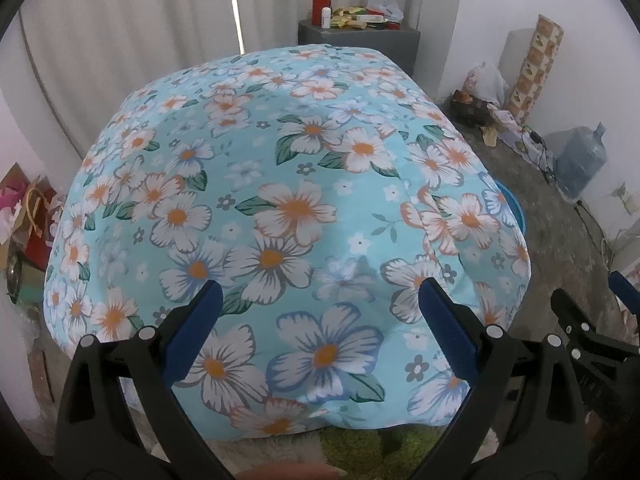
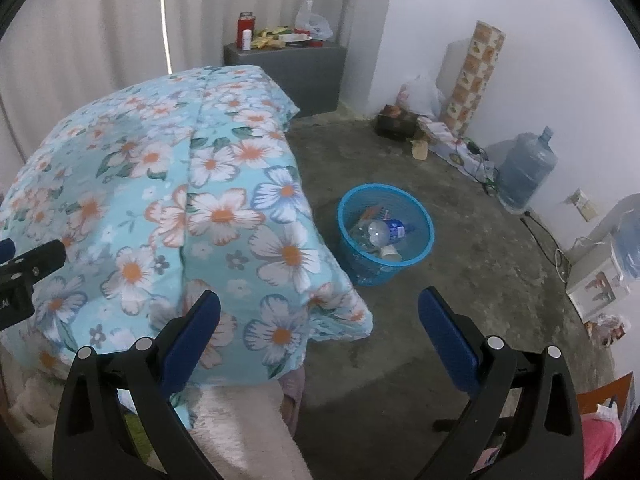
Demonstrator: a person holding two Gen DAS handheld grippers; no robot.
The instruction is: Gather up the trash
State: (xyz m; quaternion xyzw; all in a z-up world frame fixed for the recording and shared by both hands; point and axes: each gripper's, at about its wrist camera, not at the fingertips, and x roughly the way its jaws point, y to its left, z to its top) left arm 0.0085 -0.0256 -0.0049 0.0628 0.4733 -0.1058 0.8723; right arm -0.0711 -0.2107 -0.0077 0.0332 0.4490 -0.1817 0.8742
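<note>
A blue mesh trash basket [image 2: 362, 268] stands on the concrete floor beside the bed. It holds a clear plastic bottle [image 2: 378, 231], a white cup [image 2: 390, 254] and some wrappers. Only a sliver of the basket's rim [image 1: 512, 204] shows past the bed edge in the left wrist view. My left gripper [image 1: 318, 292] is open and empty above the floral bed cover [image 1: 280, 208]. My right gripper [image 2: 320, 304] is open and empty above the bed's corner, short of the basket. The right gripper also shows at the right edge of the left wrist view [image 1: 592, 304].
A grey cabinet [image 2: 304, 76] with a red flask and packets stands at the back wall. A large water jug [image 2: 526, 174], bags, cables and a patterned roll [image 2: 474, 76] line the right wall. Boxes lie at the far right. Cluttered bags [image 1: 24, 208] sit left of the bed.
</note>
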